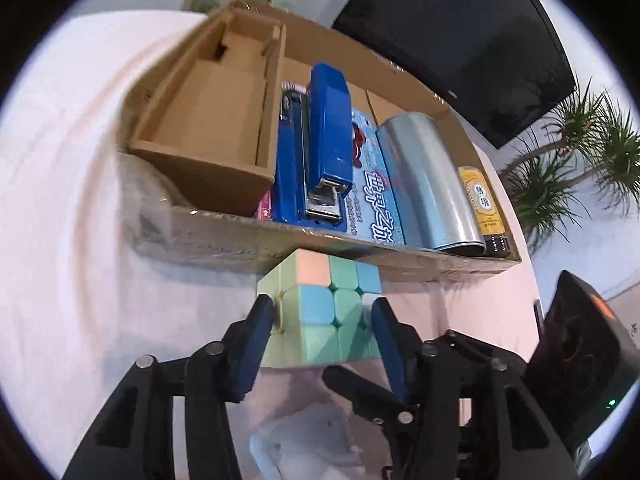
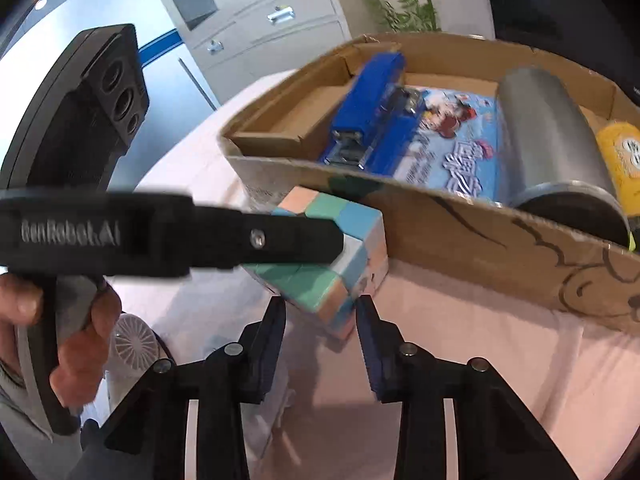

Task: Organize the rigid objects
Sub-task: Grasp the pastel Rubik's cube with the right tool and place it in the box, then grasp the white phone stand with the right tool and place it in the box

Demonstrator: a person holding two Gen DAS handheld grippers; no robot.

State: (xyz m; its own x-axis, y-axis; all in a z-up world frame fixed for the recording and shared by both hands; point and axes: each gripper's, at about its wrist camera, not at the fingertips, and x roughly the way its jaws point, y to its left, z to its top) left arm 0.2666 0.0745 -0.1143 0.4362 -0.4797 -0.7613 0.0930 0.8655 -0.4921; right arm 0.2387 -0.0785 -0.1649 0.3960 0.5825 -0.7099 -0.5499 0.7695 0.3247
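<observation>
We find the left tongs (image 1: 322,320) clamping the rigid, light, smooth-faced cube (image 1: 320,308) on opposite faces; right tongs (image 2: 320,312) stand parted, empty.

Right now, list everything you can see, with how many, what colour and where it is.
Puzzle cube: one, pastel pink, green and blue, held just outside the big box's near wall.
Big box: one, brown cardboard, on the table.
Small box: one, brown cardboard, open, at the left end of the big box.
Stapler: one, blue, inside the big box beside the small box.
Flat pack: one, light blue with printed characters, under the stapler.
Can: one, silver, lying on its side in the big box.
Yellow pack: one, at the big box's right end.
Tablecloth: one, pale pink.
Left claw: closed on the puzzle cube.
Right claw: open, just below the puzzle cube.
</observation>
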